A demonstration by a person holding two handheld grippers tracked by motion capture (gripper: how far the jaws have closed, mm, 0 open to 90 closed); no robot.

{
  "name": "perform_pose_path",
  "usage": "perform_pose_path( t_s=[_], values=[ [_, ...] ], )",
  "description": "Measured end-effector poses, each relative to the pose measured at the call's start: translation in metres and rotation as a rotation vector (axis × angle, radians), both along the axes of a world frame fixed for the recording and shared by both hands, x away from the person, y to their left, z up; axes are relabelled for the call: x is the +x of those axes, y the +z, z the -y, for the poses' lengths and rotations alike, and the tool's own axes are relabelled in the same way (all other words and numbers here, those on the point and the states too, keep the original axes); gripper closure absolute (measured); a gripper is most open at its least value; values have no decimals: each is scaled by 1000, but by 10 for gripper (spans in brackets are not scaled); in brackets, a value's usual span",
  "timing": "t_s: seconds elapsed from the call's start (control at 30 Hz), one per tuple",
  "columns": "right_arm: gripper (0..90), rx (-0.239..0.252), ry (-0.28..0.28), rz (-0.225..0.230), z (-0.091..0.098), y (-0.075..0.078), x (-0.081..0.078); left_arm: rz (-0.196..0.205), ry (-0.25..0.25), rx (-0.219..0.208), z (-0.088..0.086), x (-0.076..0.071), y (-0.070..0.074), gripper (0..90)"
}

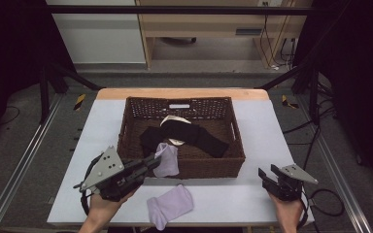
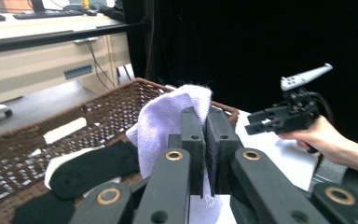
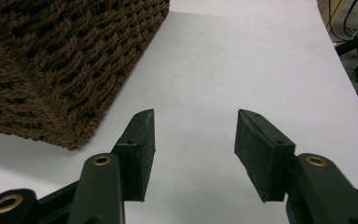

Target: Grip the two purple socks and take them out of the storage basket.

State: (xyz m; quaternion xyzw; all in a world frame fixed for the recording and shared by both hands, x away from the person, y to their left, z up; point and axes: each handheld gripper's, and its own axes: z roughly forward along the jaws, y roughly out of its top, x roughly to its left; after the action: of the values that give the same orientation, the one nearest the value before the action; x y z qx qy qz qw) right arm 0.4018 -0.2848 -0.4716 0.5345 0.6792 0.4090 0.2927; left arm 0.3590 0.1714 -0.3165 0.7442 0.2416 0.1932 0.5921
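Observation:
My left gripper (image 1: 151, 160) is shut on a lilac sock (image 1: 167, 160), held at the front rim of the brown wicker basket (image 1: 182, 168). In the left gripper view the lilac sock (image 2: 168, 121) bunches up between and above the closed jaws, over the basket rim (image 2: 93, 105). A second lilac sock (image 1: 169, 206) lies flat on the white table near the front edge. Inside the basket lie black socks (image 1: 189, 135) and a white sock (image 1: 175, 119). My right gripper (image 1: 268, 174) stands open over the table's front right with nothing in it; its fingers (image 3: 139, 156) are spread above bare table.
The white table top (image 1: 262, 131) has free room on both sides of the basket. The basket corner (image 3: 51, 70) is just left of my right gripper. Metal frame rails and cables run along the floor around the table.

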Motion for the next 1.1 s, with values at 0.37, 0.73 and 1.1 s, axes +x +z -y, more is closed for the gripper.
perform_pose_path(
  t_s=[0.37, 0.73, 1.1],
  values=[
    [480, -3, -1, 0, 0, -1, 0, -89, -21, 62, -1, -12, -39, 862],
    [480, -3, 6, -6, -1, -1, 0, -170, 12, 132, 1, -2, -74, 862],
    [479, -18, 12, -14, -2, -2, 2, -287, 69, 183, -2, 21, -113, 861]
  ],
)
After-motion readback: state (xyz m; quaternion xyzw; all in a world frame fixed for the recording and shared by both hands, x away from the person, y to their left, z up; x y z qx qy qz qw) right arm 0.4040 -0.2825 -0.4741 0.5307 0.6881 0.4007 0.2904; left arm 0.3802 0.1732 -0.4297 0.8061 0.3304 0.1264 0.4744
